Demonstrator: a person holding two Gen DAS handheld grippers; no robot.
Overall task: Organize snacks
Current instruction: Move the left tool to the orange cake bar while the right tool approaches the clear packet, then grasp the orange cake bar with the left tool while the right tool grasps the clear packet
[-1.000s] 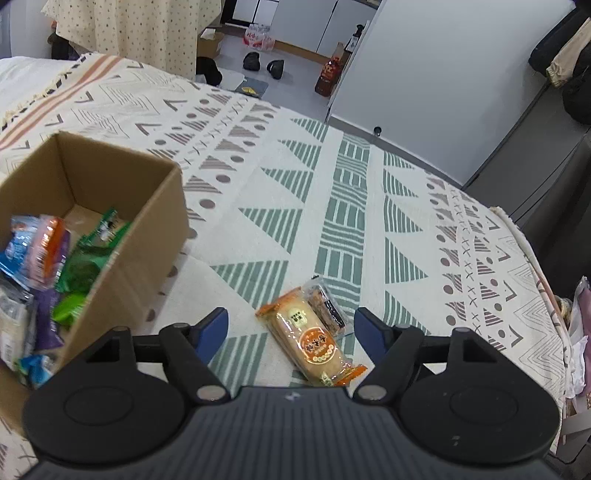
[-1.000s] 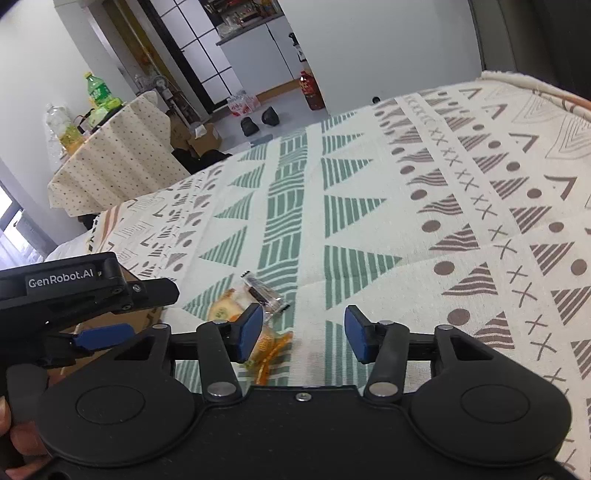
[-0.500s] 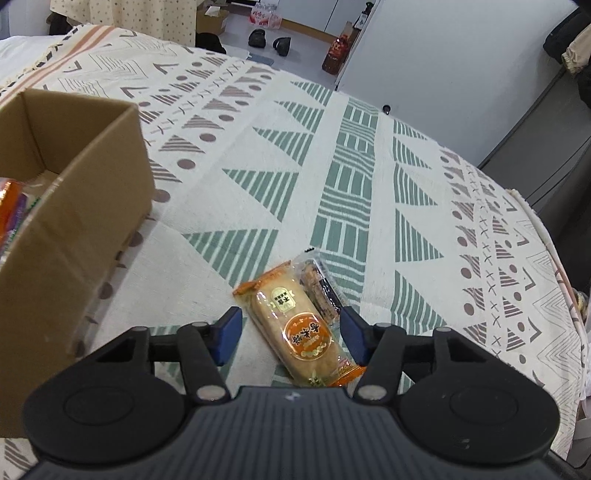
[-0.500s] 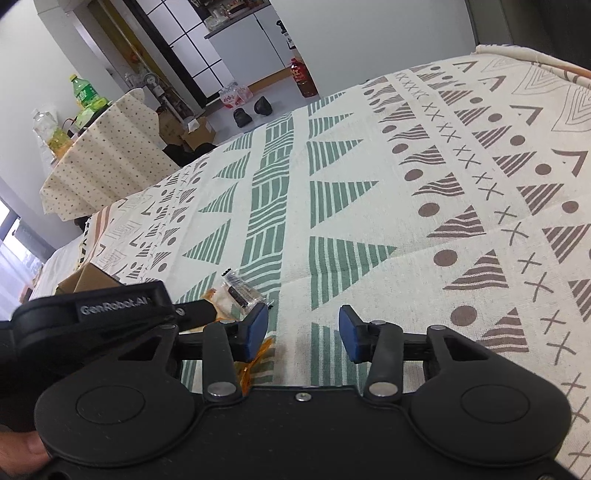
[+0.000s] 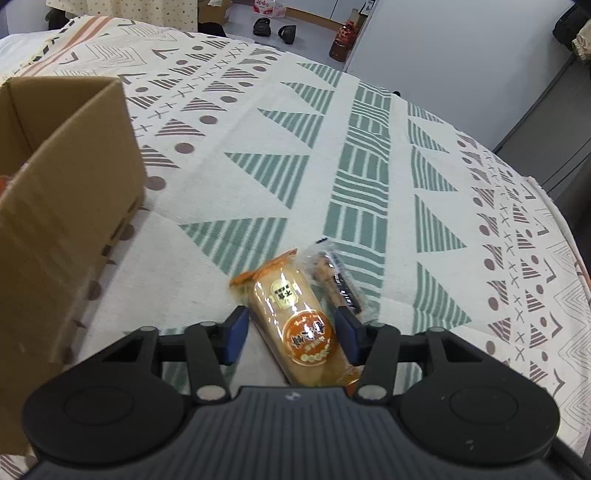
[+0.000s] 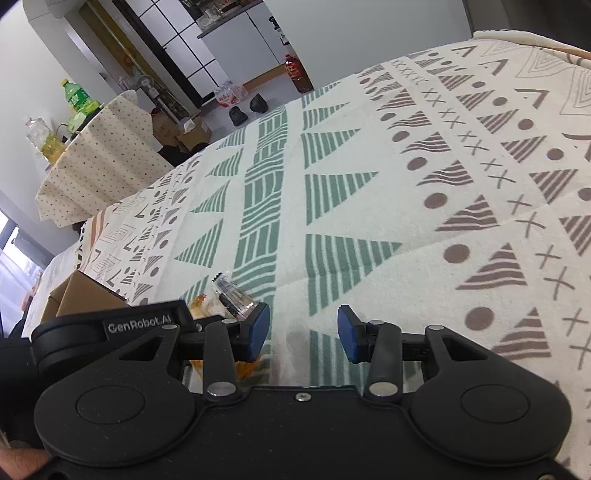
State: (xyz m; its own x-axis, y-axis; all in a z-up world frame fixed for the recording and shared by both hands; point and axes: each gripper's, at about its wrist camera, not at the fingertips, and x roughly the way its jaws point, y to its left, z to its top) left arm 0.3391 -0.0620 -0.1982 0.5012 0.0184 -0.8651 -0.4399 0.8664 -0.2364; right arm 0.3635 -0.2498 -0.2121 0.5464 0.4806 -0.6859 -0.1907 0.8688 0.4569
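Note:
An orange-ended cake packet [image 5: 295,317] lies on the patterned cloth, with a clear packet holding a dark snack bar [image 5: 338,280] beside it on the right. My left gripper [image 5: 291,334] is open and straddles the cake packet, its blue pads on either side; the right pad touches the packet's edge. In the right wrist view my right gripper [image 6: 303,334] is open over bare cloth, with the clear packet [image 6: 232,295] and the left gripper's body just to its left. The cardboard box [image 5: 55,206] stands at the left.
The patterned cloth [image 5: 369,166] covers the whole work surface and drops off at the far and right edges. Beyond it are a floor with shoes [image 5: 273,27], a red bottle [image 5: 341,44] and a side table with bottles [image 6: 77,99]. A hand [image 6: 18,461] holds the left gripper.
My left gripper moved forward and down onto the cake packet, and its fingers narrowed around it. The box slid out of view leftward. The right gripper dropped lower toward the cloth.

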